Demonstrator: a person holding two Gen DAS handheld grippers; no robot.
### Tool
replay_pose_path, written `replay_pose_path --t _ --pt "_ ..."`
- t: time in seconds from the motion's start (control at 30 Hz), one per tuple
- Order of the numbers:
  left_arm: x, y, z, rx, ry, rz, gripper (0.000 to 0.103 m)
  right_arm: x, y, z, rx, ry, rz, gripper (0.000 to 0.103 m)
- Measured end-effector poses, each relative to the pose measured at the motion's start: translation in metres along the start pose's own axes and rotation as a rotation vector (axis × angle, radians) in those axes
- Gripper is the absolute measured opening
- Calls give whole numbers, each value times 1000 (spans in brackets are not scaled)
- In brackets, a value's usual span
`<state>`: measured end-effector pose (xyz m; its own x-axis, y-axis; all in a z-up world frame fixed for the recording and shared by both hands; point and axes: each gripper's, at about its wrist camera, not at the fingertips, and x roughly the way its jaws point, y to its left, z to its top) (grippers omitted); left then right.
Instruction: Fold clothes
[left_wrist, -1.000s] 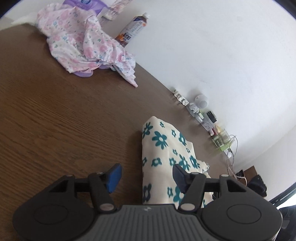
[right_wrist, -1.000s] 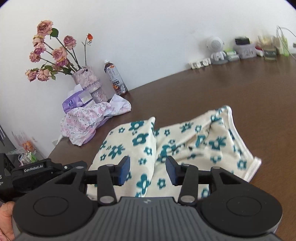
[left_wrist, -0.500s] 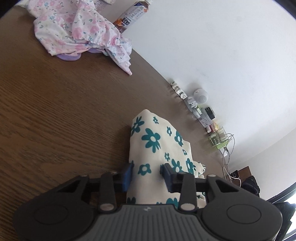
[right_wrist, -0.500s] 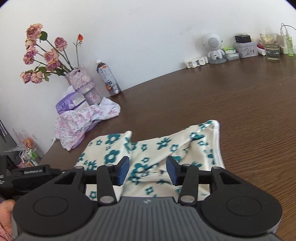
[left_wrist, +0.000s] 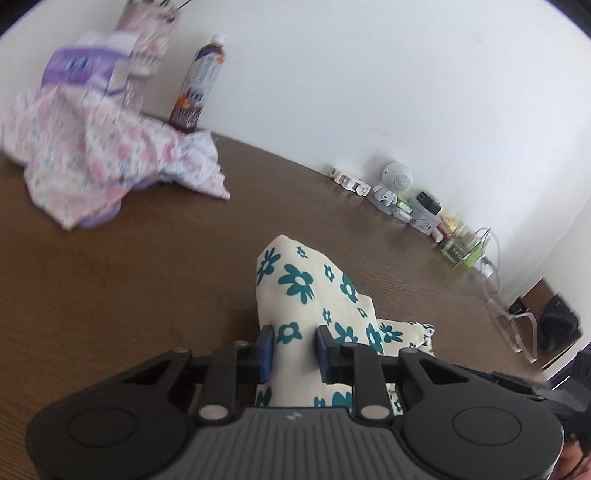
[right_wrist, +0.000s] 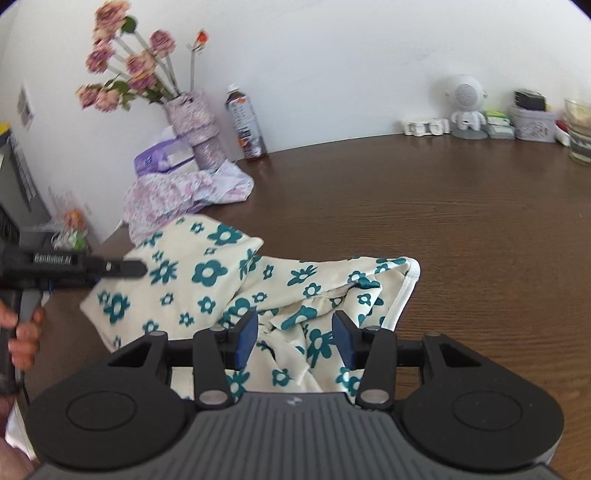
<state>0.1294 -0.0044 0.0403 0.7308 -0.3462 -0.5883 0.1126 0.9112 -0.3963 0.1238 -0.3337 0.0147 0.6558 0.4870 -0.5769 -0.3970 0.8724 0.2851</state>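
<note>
Left wrist view: the left gripper (left_wrist: 293, 349) has its blue pads drawn in narrow against a raised fold of the cream garment with teal flowers (left_wrist: 306, 291), which passes between them and lifts off the brown table (left_wrist: 110, 288). Far left on the table lies a crumpled pink floral garment (left_wrist: 96, 162), well apart from the tongs; a bottle (left_wrist: 197, 86) stands behind it at the wall.

Right wrist view: at left, the left gripper (right_wrist: 127, 268) meets the garment's (right_wrist: 207, 280) upper-left edge, a hand (right_wrist: 24, 332) on its handle. The cloth spreads rightward across the table (right_wrist: 461, 229), bunched at centre. The right gripper (right_wrist: 293, 341) has its jaws spread wide above the bunched cloth; whether the pads touch the fabric cannot be told.
</note>
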Motion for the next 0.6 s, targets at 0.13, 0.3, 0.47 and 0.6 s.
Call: replay_pose_path --t 0.13,0.3,0.47,0.6 --pt "-2 -32 5 120 -24 85 22 1 1 2 -122 39 42 45" --pt "0 -65 5 211 -53 178 21 3 -5 1 -238 95 86 42" --pt "1 -98 -3 327 -86 270 21 7 -16 -4 -249 131 149 41" --pt "7 -127 -15 486 -110 348 21 7 -31 -6 -182 118 213 41"
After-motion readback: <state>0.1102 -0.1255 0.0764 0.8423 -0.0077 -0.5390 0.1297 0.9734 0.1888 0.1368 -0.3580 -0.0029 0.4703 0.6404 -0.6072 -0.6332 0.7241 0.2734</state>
